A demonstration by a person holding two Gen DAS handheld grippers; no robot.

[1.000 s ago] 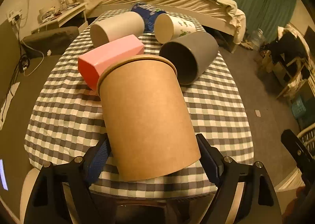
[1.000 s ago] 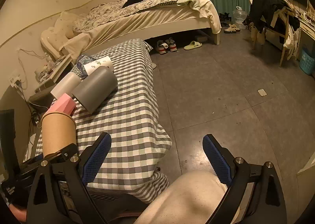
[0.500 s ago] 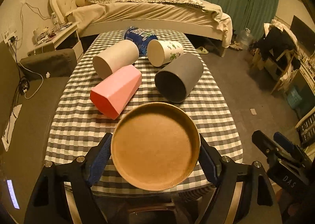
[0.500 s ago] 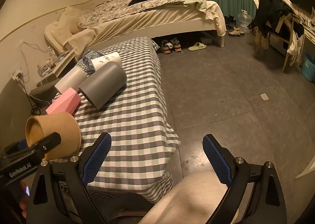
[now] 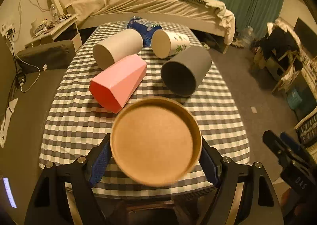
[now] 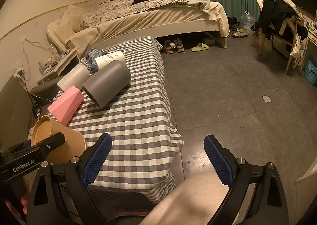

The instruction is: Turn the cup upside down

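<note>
My left gripper (image 5: 154,155) is shut on a brown paper cup (image 5: 156,141), held above the near end of the checked table (image 5: 218,118). The cup points away from the camera, its recessed base facing me. In the right wrist view the cup (image 6: 59,140) shows at lower left, tilted, with the left gripper's finger across it. My right gripper (image 6: 157,157) is open and empty, off the table's right side above the floor.
Several cups lie on their sides on the table: pink (image 5: 118,82), grey (image 5: 186,72), white (image 5: 118,47), leaf-printed (image 5: 170,43), with a blue packet (image 5: 142,27) behind. A bed (image 5: 154,5) stands beyond. My knee (image 6: 188,201) is under the right gripper.
The left gripper has turned the brown cup from showing its side wall to showing its base end-on, then shifted it slightly. The right gripper has drifted a little and stays open.
</note>
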